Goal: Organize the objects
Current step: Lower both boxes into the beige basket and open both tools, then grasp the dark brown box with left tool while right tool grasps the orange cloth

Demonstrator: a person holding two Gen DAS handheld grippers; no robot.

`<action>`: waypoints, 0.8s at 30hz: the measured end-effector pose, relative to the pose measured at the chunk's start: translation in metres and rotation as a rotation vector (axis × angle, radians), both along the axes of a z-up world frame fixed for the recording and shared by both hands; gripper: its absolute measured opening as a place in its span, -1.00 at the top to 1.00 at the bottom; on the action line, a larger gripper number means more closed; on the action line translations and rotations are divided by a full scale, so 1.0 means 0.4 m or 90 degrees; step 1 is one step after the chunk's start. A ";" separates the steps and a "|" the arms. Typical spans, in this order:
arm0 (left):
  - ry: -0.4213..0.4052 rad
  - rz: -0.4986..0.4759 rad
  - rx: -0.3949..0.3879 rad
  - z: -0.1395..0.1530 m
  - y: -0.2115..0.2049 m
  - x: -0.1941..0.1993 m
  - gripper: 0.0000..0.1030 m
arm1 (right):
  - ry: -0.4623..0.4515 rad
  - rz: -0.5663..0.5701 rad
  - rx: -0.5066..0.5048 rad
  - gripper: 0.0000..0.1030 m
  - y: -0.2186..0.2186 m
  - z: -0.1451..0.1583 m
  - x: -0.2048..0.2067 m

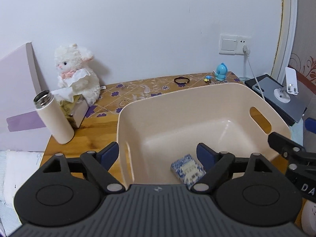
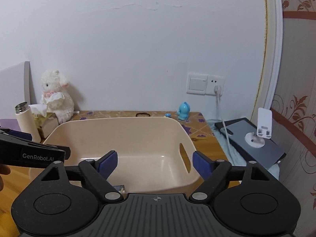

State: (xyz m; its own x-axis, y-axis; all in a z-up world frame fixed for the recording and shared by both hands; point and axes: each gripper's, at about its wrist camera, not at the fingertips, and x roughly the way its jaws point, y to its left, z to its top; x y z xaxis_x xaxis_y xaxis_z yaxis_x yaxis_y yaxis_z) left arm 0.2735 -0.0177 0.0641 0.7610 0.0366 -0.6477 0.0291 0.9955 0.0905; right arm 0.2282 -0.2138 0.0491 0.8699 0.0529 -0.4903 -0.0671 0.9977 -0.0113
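Note:
A beige plastic bin (image 1: 197,102) with handle slots stands on the wooden table; it also shows in the right wrist view (image 2: 122,126). A small blue-and-white patterned box (image 1: 187,167) lies on the bin's floor near its front wall; only its corner (image 2: 120,188) shows in the right wrist view. My left gripper (image 1: 158,156) is open and empty, hovering over the bin's near left corner. My right gripper (image 2: 155,165) is open and empty over the bin's near edge.
A white bottle (image 1: 53,118), a tissue box (image 1: 77,108) and a white plush lamb (image 1: 77,75) stand at the left. A black hair band (image 1: 182,80) and a blue toy (image 1: 221,71) lie behind the bin. A laptop (image 1: 284,102) with a phone stand sits right.

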 end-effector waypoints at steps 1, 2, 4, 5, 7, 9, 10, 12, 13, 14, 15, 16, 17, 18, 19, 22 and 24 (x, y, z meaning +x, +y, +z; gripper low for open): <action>0.002 -0.004 -0.006 -0.001 0.005 -0.018 -0.68 | -0.003 0.000 0.001 -0.68 -0.004 0.002 -0.015; 0.003 -0.010 -0.012 -0.003 0.009 -0.036 -0.68 | -0.004 -0.001 0.004 -0.69 -0.009 0.001 -0.031; 0.004 -0.012 -0.017 -0.011 0.017 -0.071 -0.68 | 0.000 0.000 0.014 -0.70 -0.021 -0.004 -0.055; 0.003 -0.011 -0.016 -0.016 0.020 -0.088 -0.68 | 0.003 -0.001 0.017 -0.70 -0.026 -0.009 -0.069; 0.004 -0.011 -0.015 -0.030 0.024 -0.120 -0.68 | 0.007 -0.003 0.015 -0.70 -0.034 -0.019 -0.092; 0.009 -0.014 -0.018 -0.043 0.028 -0.147 -0.68 | 0.010 -0.005 0.012 -0.70 -0.041 -0.030 -0.116; 0.012 -0.016 -0.019 -0.050 0.028 -0.160 -0.68 | 0.012 -0.005 0.011 -0.70 -0.044 -0.034 -0.127; 0.016 -0.019 -0.021 -0.063 0.029 -0.183 -0.68 | 0.016 -0.006 0.009 -0.70 -0.049 -0.043 -0.149; 0.018 -0.019 -0.021 -0.071 0.029 -0.195 -0.68 | 0.019 -0.007 0.008 -0.70 -0.051 -0.048 -0.158; 0.020 -0.020 -0.022 -0.078 0.029 -0.207 -0.68 | 0.022 -0.007 0.008 -0.70 -0.052 -0.053 -0.167; 0.022 -0.022 -0.022 -0.087 0.028 -0.218 -0.68 | 0.026 -0.008 0.010 -0.70 -0.055 -0.060 -0.175; 0.026 -0.024 -0.022 -0.098 0.026 -0.229 -0.68 | 0.030 -0.008 0.014 -0.70 -0.057 -0.066 -0.184; 0.030 -0.025 -0.023 -0.107 0.026 -0.237 -0.68 | 0.035 -0.007 0.018 -0.70 -0.058 -0.073 -0.191; 0.035 -0.026 -0.023 -0.118 0.025 -0.245 -0.68 | 0.039 -0.005 0.019 -0.70 -0.059 -0.080 -0.198; 0.041 -0.028 -0.024 -0.130 0.024 -0.251 -0.68 | 0.044 -0.003 0.019 -0.70 -0.057 -0.088 -0.203; 0.061 -0.036 -0.025 -0.166 0.022 -0.263 -0.68 | 0.063 -0.001 0.006 -0.72 -0.046 -0.122 -0.219; 0.072 -0.037 -0.026 -0.187 0.021 -0.269 -0.68 | 0.076 0.002 -0.002 -0.72 -0.041 -0.144 -0.224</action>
